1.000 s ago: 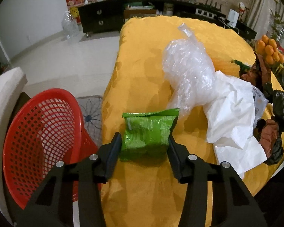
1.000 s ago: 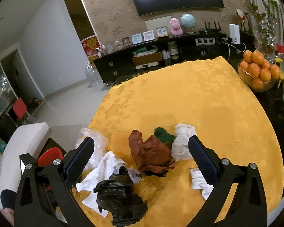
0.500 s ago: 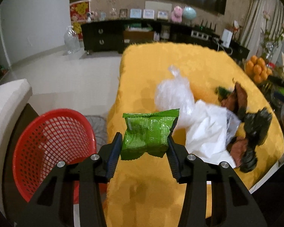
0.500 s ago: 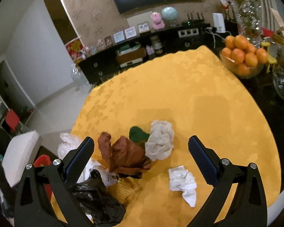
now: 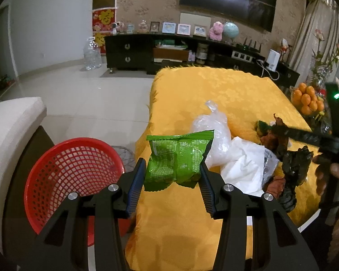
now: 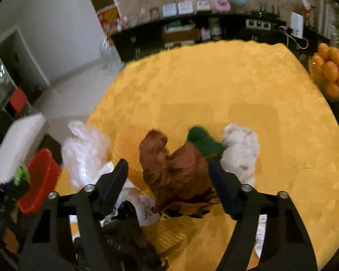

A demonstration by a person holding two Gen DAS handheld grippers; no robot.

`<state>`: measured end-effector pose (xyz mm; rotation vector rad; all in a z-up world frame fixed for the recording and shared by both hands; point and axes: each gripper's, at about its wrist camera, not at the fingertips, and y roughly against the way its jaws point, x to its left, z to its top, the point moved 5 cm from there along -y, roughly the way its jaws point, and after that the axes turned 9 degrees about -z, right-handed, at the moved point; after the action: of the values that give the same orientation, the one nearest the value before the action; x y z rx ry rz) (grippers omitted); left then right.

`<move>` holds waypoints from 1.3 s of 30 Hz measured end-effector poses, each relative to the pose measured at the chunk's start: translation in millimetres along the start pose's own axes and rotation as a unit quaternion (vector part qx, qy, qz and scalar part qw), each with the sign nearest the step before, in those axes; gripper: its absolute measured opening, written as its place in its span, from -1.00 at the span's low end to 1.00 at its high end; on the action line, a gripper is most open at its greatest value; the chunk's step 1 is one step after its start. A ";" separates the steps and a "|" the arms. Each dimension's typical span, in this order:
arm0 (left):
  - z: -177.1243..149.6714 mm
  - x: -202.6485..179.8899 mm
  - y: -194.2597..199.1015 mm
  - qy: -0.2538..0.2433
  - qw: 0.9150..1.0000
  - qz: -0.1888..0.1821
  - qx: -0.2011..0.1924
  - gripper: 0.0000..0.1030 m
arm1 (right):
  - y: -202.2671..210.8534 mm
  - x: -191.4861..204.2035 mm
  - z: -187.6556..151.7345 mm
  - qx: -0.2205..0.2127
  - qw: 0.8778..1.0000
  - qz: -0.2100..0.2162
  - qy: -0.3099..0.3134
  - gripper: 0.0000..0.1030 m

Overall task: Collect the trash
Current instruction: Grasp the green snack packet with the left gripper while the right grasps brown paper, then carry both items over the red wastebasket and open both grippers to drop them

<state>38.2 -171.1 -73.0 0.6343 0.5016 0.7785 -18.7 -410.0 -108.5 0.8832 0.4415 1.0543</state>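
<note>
A home living room: wall television [image 5: 228, 1], sideboard [image 5: 147, 52], framed photos [image 5: 183, 29].

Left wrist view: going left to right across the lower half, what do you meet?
Red basket → green snack packet in the left claw → white paper → black bag → right claw.

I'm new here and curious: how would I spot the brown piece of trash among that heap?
Start at the table under the yellow cloth, then go to the heap of trash at its near edge. Between the fingers of the right tool lies the crumpled brown paper. It is the only rust-brown piece, with a clear plastic bag left of it and a white wad on its right.
</note>
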 end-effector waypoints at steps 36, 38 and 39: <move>46.6 64.5 86.9 0.023 0.988 0.118 -0.098 -0.15 | 92.8 20.6 35.7 -0.149 0.989 0.009 -0.008 -0.28; 51.4 78.9 93.1 0.030 0.985 0.133 -0.103 -0.15 | 95.4 32.8 38.4 -0.153 0.988 0.014 0.003 -0.28; 54.4 88.9 95.2 0.038 0.984 0.141 -0.105 -0.15 | 97.8 43.3 41.4 -0.156 0.987 0.018 0.013 -0.28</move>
<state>80.9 -69.0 14.6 0.4855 0.3973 1.1115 -25.2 -368.3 -1.9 0.6011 0.2719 1.1329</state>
